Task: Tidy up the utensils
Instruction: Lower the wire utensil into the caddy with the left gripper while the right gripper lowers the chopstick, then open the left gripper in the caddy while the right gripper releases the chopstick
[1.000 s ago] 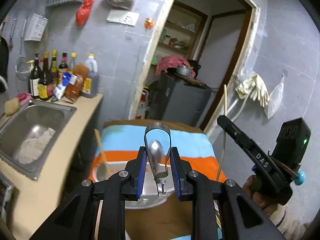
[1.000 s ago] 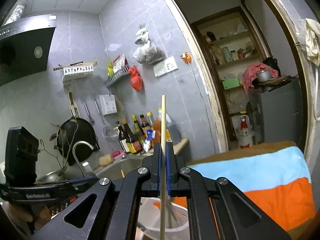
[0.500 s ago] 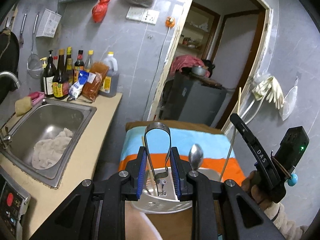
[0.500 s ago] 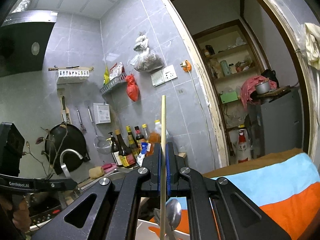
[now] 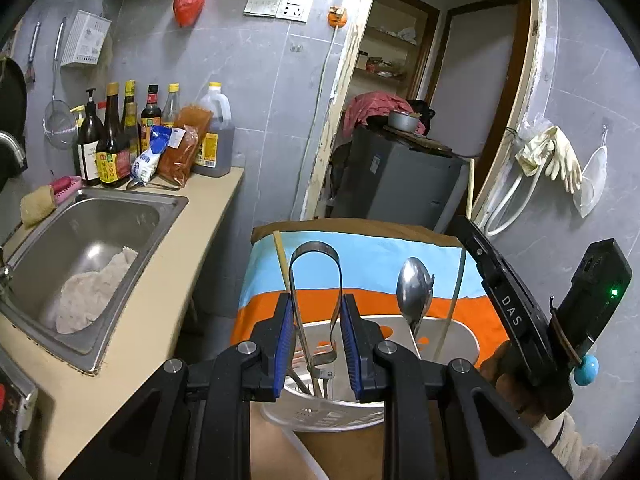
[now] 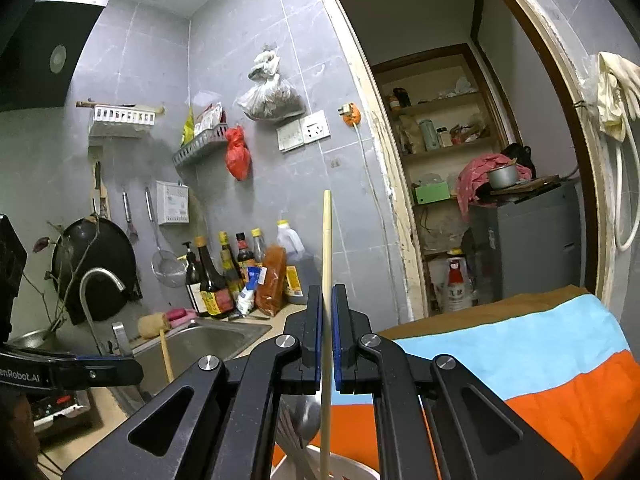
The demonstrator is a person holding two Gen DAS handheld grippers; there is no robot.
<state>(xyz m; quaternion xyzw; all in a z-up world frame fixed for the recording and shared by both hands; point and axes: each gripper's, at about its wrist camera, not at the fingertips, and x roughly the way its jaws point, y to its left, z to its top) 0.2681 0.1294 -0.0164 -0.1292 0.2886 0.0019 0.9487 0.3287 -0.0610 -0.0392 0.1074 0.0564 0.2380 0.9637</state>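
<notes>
My left gripper (image 5: 316, 340) is shut on metal tongs (image 5: 315, 272), loop end up, their lower part inside a white perforated utensil holder (image 5: 320, 412). A metal spoon (image 5: 414, 288) and a wooden handle (image 5: 282, 258) stand in the holder too. My right gripper (image 6: 327, 340) is shut on a pale chopstick (image 6: 327, 248), held upright above the holder rim (image 6: 352, 468); the spoon (image 6: 306, 420) shows behind its jaws. The right gripper's body (image 5: 516, 320) appears at the right of the left wrist view, with the chopstick (image 5: 456, 296) reaching into the holder.
A striped blue and orange cloth (image 5: 368, 264) covers the surface behind the holder. A steel sink (image 5: 80, 240) with a rag lies left, bottles (image 5: 116, 140) behind it. A grey cabinet (image 5: 400, 184) stands in the doorway. A tap (image 6: 100, 280) and wok (image 6: 96, 256) are at left.
The left gripper has drawn back and up with the tongs, showing more of the sink and holder. The spoon now stands free in the holder. The right gripper has lowered slightly with the chopstick.
</notes>
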